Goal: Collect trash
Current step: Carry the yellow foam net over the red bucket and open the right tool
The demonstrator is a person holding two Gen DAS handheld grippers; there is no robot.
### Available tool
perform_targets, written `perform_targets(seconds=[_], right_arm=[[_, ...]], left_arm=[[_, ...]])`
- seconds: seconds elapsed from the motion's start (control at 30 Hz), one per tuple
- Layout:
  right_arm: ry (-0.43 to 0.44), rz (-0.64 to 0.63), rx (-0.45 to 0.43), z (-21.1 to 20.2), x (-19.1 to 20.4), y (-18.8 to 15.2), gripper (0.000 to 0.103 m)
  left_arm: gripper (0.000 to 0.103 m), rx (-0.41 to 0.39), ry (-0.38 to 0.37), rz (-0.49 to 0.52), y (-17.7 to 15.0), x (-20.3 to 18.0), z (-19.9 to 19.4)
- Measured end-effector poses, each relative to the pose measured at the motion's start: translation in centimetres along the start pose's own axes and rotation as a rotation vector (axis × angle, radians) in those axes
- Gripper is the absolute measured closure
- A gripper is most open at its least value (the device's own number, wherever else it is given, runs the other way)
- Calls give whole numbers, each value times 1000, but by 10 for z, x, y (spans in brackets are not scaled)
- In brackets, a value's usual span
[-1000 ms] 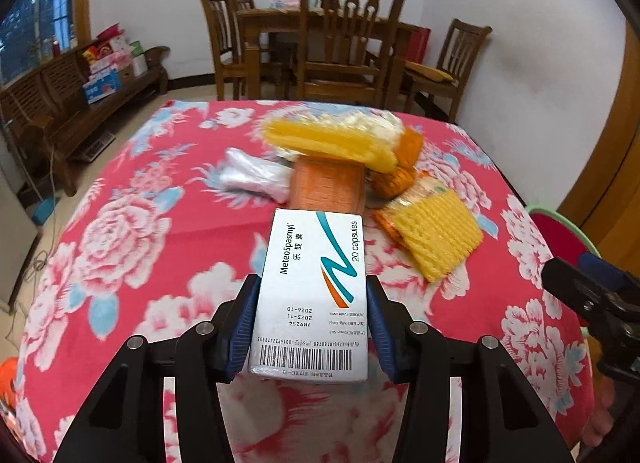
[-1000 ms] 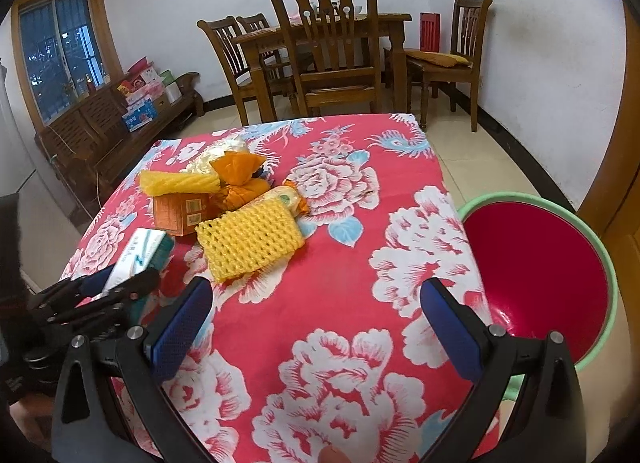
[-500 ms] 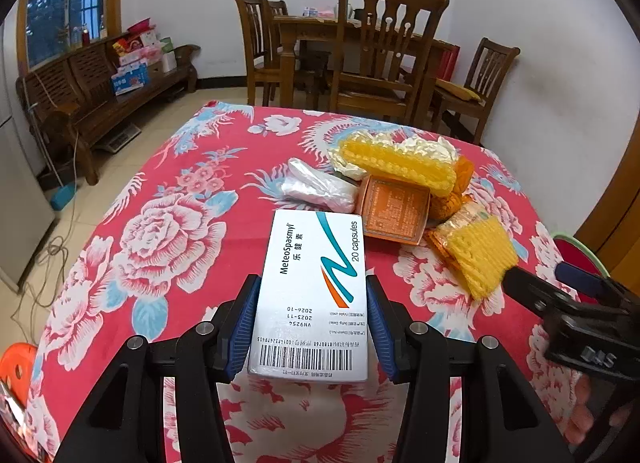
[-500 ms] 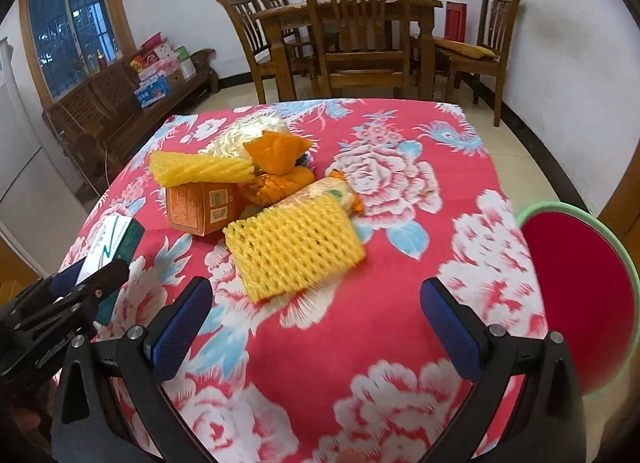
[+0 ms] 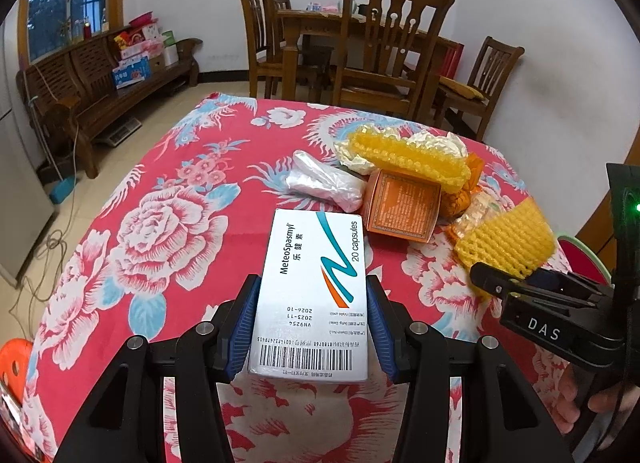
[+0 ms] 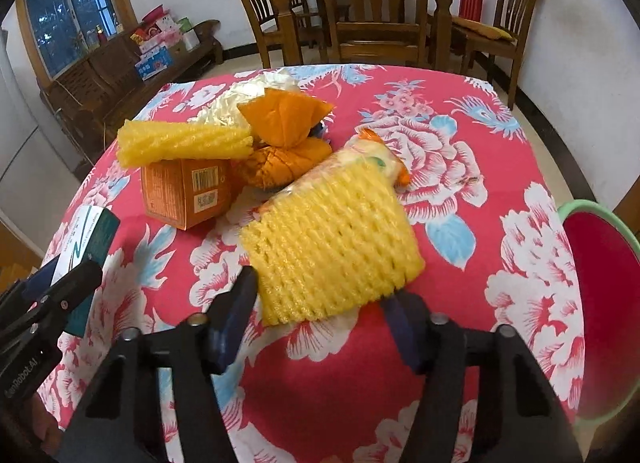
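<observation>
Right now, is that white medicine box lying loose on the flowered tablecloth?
No, the white medicine box is clamped between the left gripper's blue pads, lifted above the tablecloth.

Floral tablecloth [image 6: 460,167] — foam net [image 6: 332,243], orange box [image 6: 184,191]

Both grippers, left gripper [image 5: 311,327] and right gripper [image 6: 316,323], are matte black with blue ribbed pads, silver screws and white lettering.

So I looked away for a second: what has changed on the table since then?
The right gripper came down toward the flat yellow foam net, and its jaws have just been closing around the net's near edge. The left gripper still clamps the white medicine box; the trash pile lies unchanged.
</observation>
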State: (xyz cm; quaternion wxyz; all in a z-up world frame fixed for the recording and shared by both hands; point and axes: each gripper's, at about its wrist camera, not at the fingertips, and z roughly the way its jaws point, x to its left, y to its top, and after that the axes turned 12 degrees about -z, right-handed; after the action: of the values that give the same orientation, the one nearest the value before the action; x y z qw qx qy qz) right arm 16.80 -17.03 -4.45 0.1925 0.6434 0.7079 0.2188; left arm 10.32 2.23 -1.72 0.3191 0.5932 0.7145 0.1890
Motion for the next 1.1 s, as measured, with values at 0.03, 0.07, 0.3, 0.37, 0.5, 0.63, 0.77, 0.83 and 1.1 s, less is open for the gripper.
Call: perform_targets(seconds=[0.03,0.07,0.3,0.37,0.5,0.63,0.77,0.83,1.1], right_arm=[[-5,-2,1,0,0,0,45],[-9,-6,2,1,1,1,48],[-10,33,-1,-1,-8,0,88],[-2,36,-2,-3,-10,-2,89],[0,34,-25,-13,-10,-5,90],[14,36,-56,-27,-15,-8,90],[24,33,-91,-46,-19,-14,90],[23,35,-107,-55,-23,-16,90],[5,100,-154,-94,-51,-34,90]], left_arm=[[51,1,-2,-2,0,0,1],[51,2,-4,-4,0,0,1],[51,0,-9,-12,0,1,0],[51,-3,-10,-12,0,1,-2],[51,-8,-16,-6,0,-2,-6],[51,-12,-25,0,1,-8,-12],[51,-19,-37,13,1,-16,-17],[51,-21,-49,21,1,-20,-20],[51,-27,-92,93,1,-49,-32]])
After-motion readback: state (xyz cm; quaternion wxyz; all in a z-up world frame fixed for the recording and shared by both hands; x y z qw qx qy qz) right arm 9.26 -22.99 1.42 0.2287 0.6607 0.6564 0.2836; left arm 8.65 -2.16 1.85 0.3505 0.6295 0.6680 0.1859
